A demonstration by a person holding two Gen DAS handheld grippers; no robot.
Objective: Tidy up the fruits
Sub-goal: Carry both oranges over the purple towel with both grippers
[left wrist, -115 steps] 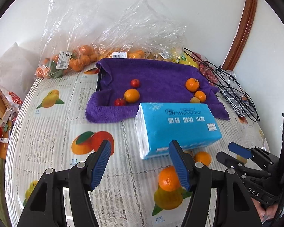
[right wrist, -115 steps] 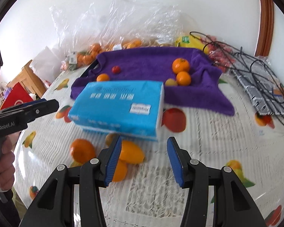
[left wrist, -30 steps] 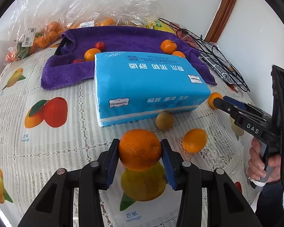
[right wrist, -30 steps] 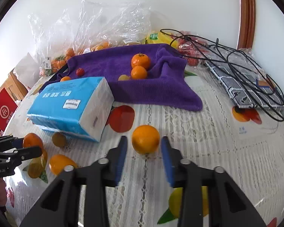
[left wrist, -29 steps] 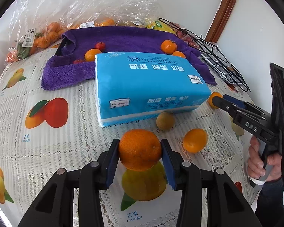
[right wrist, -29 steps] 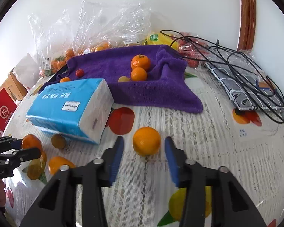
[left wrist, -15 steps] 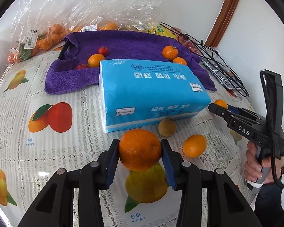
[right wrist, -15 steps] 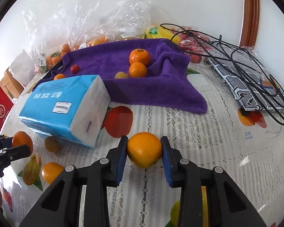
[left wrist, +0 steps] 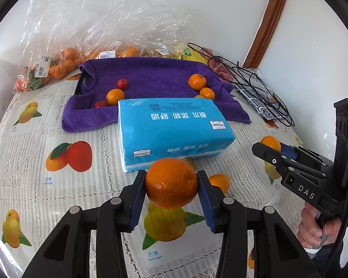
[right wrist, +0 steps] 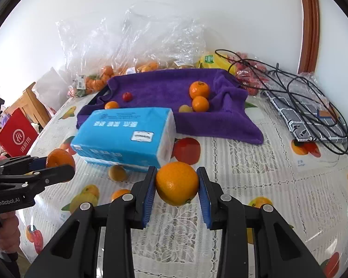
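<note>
My left gripper [left wrist: 171, 188] is shut on a large orange [left wrist: 171, 183] and holds it above the tablecloth, near the front of a blue tissue pack [left wrist: 174, 132]. My right gripper [right wrist: 176, 188] is shut on another orange [right wrist: 176, 183], also lifted, to the right of the tissue pack [right wrist: 127, 134]. A purple towel over a tray [left wrist: 150, 81] lies beyond the pack and holds several small oranges and red fruits [right wrist: 199, 89]. A loose orange [left wrist: 220, 181] and a small brownish fruit [right wrist: 118, 173] lie on the cloth.
Plastic bags of oranges [left wrist: 58, 67] line the wall behind the towel. A patterned pouch with black cables [right wrist: 313, 113] lies at the right. A red box [right wrist: 16, 136] and a wooden chair stand past the table's left edge.
Both grippers have risen with their oranges and drawn back a little. The right gripper closed on its orange within the last second.
</note>
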